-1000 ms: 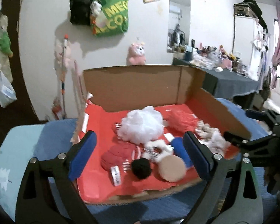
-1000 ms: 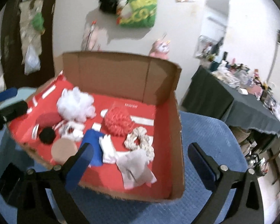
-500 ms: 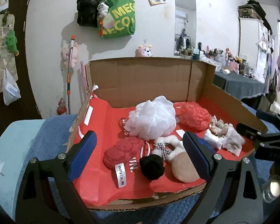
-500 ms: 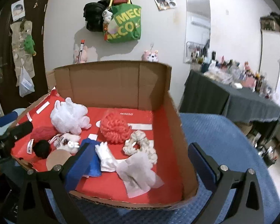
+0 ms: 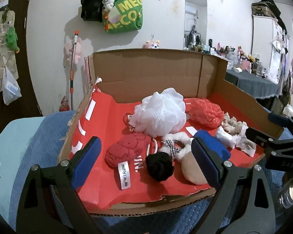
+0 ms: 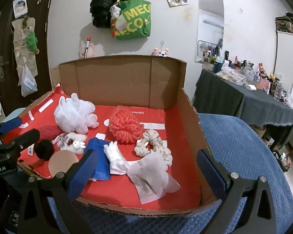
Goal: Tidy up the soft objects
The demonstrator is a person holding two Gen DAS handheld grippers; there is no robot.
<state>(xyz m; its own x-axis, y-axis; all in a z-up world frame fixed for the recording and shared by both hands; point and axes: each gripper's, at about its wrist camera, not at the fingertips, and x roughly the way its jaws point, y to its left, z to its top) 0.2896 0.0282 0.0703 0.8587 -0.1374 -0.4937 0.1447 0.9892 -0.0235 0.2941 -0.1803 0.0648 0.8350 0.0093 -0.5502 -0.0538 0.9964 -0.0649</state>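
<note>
An open cardboard box (image 5: 146,74) with a red lining holds the soft objects. In the left wrist view a white mesh pouf (image 5: 160,115), a coral pouf (image 5: 205,115), a red plush (image 5: 127,150), a black pom (image 5: 159,167), a beige round puff (image 5: 189,173) and a white furry scrunchie (image 5: 177,144) lie inside. My left gripper (image 5: 145,152) hangs open over the box's near edge, holding nothing. The right wrist view adds a blue cloth (image 6: 100,156), a white glove (image 6: 115,158), a knitted scrunchie (image 6: 154,146) and a tissue (image 6: 152,175). My right gripper (image 6: 146,167) is open and empty at the front rim.
The box sits on a blue textured cover (image 6: 240,156). A table under a dark cloth (image 6: 244,101), crowded with bottles, stands at the right. A green tote (image 6: 134,21) hangs on the wall behind. A dark door (image 6: 15,58) is at the left.
Both grippers have sunk toward the box's front edge, so the box looks nearer and the view more level. Both stayed open. The objects have not moved.
</note>
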